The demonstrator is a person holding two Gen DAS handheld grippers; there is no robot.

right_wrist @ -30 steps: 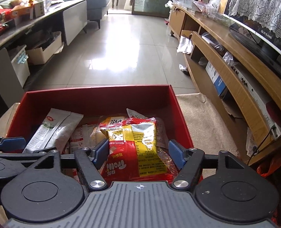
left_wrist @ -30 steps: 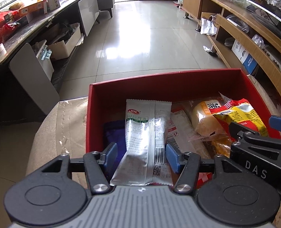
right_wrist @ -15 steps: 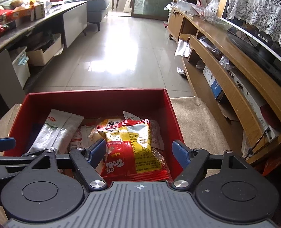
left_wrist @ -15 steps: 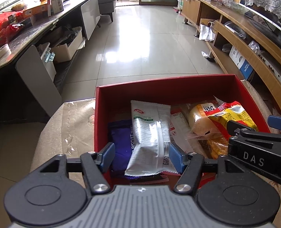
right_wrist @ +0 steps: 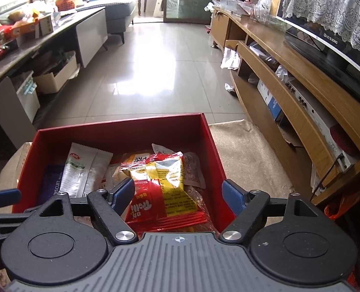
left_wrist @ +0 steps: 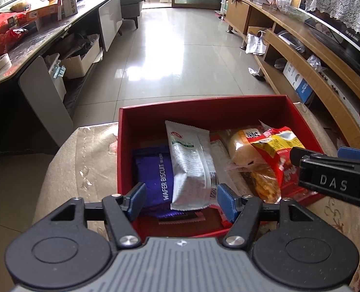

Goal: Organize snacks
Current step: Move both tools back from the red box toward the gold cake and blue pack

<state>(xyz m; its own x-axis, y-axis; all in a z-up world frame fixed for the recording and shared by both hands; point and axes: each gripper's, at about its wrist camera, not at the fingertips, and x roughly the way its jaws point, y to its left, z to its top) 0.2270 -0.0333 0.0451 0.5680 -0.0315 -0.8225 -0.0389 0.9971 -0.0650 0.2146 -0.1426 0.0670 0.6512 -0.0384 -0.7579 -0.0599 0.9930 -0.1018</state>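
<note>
The snacks lie in the red box (left_wrist: 240,112), which sits on a cloth-covered surface (left_wrist: 82,170). At its left side is a purple wafer pack (left_wrist: 155,177); a white pouch (left_wrist: 192,168) leans over it, and at the right a red-and-yellow bag (right_wrist: 165,189) tops a pile of smaller packs. All are light, soft film wrappers, slick and crinkly, with brittle contents that a hard squeeze would likely crush. The sealed end seams, or a gentle pinch across the flat body, look like the best holds.

The left hand-held gripper (left_wrist: 181,200) is spread wide and holds nothing; its pads flank the near end of the white pouch, seemingly clear of it, though contact is hard to judge here. The right hand-held gripper (right_wrist: 178,194) is also wide and empty, poised at the near end of the red-and-yellow bag.
</note>
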